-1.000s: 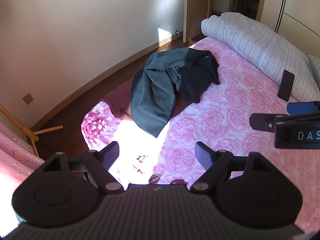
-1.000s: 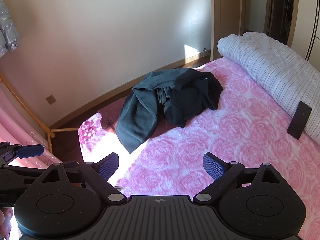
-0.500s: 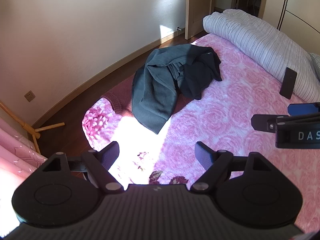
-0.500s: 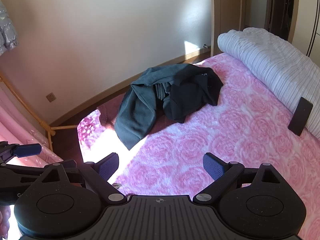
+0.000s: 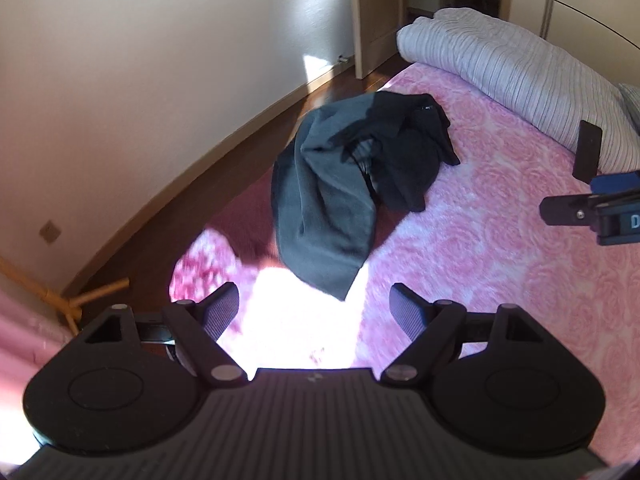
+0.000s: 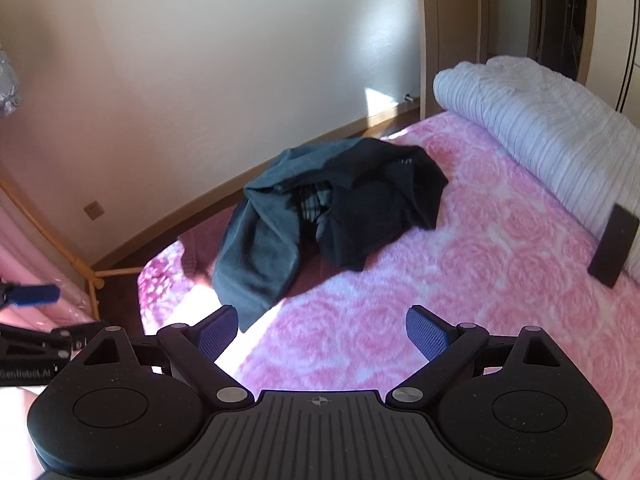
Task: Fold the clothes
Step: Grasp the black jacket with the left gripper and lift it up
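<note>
Clothes: dark garments [image 5: 352,184] crumpled on the pink blanket [image 5: 500,248], perhaps two pieces.
My left gripper [image 5: 316,312]: fingers apart, empty.
My right gripper [image 6: 322,330]: fingers apart, empty.

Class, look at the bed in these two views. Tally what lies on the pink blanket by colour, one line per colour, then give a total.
Dark grey-black: 1 crumpled garment
White striped: 1 rolled duvet
Black: 1 small flat object leaning against the duvet
Total: 3
</note>
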